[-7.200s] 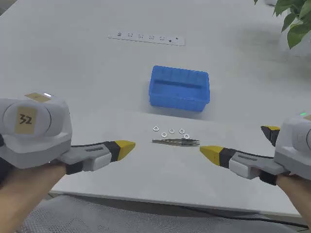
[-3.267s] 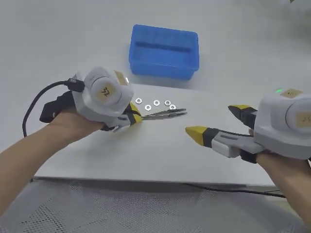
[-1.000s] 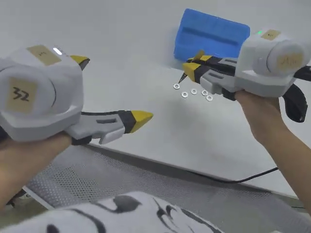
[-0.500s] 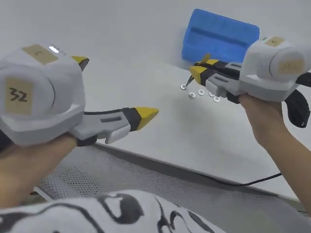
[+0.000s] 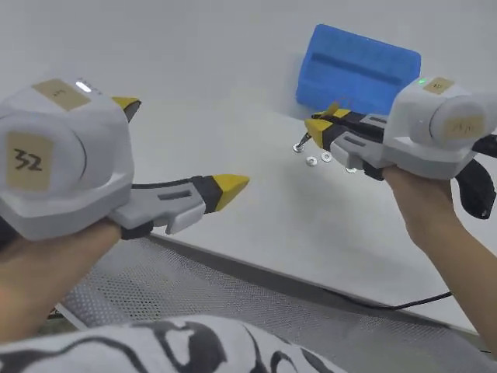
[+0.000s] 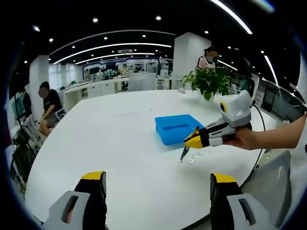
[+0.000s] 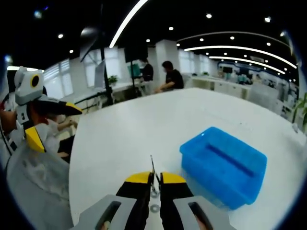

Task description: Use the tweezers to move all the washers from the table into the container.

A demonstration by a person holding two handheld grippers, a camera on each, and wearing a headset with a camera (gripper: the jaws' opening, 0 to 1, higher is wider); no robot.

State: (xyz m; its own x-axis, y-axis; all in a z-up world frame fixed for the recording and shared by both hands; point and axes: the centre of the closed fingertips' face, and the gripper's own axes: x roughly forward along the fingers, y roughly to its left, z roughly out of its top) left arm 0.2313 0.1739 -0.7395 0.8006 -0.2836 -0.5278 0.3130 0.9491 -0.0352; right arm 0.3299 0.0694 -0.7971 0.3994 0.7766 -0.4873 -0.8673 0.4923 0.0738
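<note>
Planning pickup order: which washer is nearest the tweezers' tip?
The leftmost washer in the head view; the tweezers tip points at it, others lie rightward.

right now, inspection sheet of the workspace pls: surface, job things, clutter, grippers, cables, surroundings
Surface: white table, bare around the work.
Job's things: blue container lies beyond several washers on the table; tweezers point down at the washers, contact cannot be told.
Clutter: pale strip lies farther back on the table.
Grippers: right gripper shut on the tweezers; left gripper open, holding nothing, off to the side.
Cables: black cable runs by the table's near edge.
Surroundings: mesh chair, potted plant, people at desks.
</note>
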